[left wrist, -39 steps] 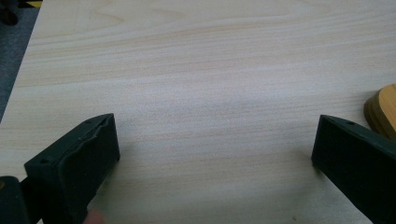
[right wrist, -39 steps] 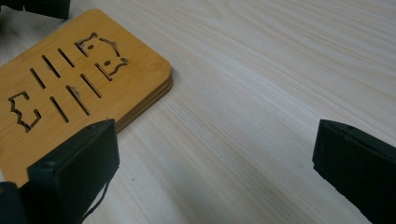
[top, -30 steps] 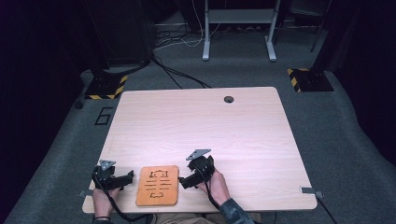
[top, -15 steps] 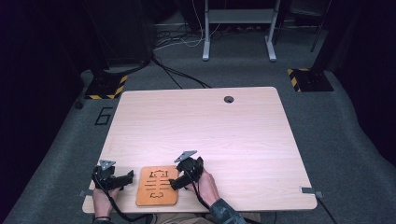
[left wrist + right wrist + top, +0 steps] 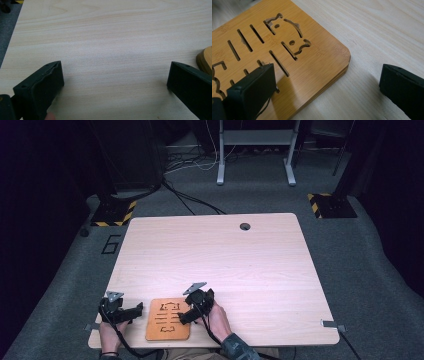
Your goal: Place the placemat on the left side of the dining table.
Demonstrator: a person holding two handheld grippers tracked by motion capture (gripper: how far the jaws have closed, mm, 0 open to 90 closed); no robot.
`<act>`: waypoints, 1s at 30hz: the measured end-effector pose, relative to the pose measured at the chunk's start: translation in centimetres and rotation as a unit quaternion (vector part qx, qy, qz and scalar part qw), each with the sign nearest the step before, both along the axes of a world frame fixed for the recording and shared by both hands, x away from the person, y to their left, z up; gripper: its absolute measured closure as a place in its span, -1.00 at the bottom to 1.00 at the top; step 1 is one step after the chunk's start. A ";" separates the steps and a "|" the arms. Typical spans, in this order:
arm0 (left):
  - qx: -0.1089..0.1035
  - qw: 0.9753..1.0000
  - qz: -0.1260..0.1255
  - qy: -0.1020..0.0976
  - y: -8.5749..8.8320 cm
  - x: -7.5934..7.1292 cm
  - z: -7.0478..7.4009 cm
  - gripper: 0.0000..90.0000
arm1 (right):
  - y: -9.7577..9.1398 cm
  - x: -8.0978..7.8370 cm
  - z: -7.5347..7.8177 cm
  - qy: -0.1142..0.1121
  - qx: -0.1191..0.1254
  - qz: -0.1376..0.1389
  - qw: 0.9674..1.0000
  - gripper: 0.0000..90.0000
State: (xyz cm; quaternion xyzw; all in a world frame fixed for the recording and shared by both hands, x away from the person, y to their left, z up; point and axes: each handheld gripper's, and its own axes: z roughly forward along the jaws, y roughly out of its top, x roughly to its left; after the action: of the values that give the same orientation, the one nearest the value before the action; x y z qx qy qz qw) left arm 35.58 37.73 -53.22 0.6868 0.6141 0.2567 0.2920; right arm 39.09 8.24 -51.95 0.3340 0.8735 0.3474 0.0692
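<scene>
Right gripper (image 5: 325, 82), jaws wide, straddles the slotted bamboo board's (image 5: 287, 57) corner, nothing gripped yet; left gripper (image 5: 113, 85) gapes empty beside the board; lifting remains.

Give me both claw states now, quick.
Left claw: open, empty, over bare table.
Right claw: open, holding nothing, straddling the wooden board edge.

A light wood-grain table (image 5: 240, 255) with rounded corners stands on grey carpet (image 5: 370, 260). A round cable hole (image 5: 245, 226) sits near its far edge. A slotted bamboo board (image 5: 169, 319) lies flat near the front edge, left of centre, its corner (image 5: 342, 53) resting on the tabletop.
</scene>
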 end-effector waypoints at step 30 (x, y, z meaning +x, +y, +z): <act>0.000 1.000 0.000 0.000 0.0 0.0 0.0 -0.99 | -1.7 0.0 0.1 0.010 -0.008 -0.008 1.000 -1.00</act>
State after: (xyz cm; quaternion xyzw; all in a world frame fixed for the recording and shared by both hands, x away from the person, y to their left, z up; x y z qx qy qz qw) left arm 35.58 37.73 -53.21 0.6869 0.6140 0.2564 0.2924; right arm 39.12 6.51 -51.86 0.3439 0.8741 0.3366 0.0663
